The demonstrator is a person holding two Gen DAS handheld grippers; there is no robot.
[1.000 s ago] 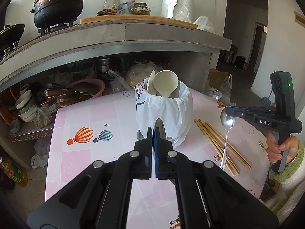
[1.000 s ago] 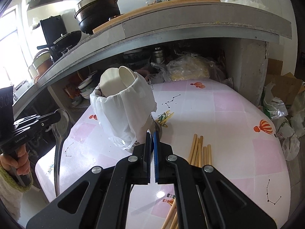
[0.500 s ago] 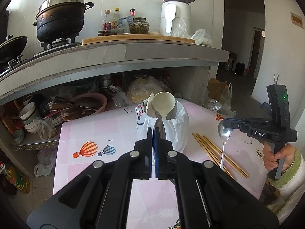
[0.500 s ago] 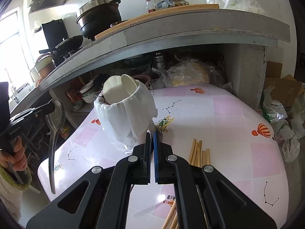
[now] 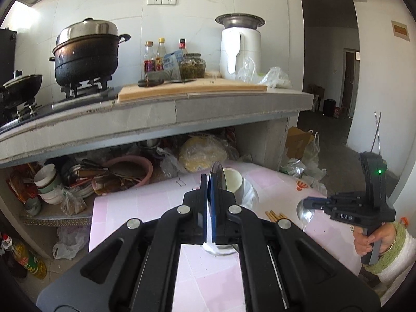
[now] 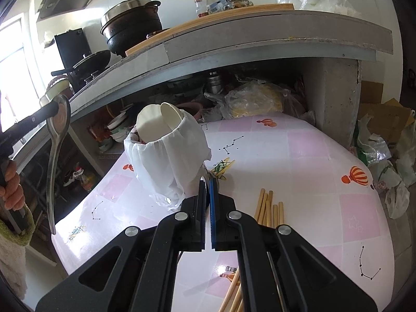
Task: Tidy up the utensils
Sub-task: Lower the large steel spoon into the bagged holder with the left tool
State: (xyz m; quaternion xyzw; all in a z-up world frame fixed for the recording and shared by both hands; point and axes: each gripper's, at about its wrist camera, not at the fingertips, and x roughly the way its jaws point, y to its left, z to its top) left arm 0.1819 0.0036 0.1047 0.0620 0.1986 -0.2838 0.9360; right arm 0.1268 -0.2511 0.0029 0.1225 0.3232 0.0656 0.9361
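Evidently both grippers pinch long steel spoons by the bowl, handles hanging, ready for dropping into the white bag-lined holder point(image 6: 166, 156): left gripper point(image 5: 210, 195), right gripper point(image 6: 208, 197).

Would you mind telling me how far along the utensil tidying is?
Done: two cream ladles stand in the bag-wrapped holder. In hand: the left tool grips one metal spoon, the right tool a second spoon. Left: both spoons and the chopsticks lying on the table go into the holder.
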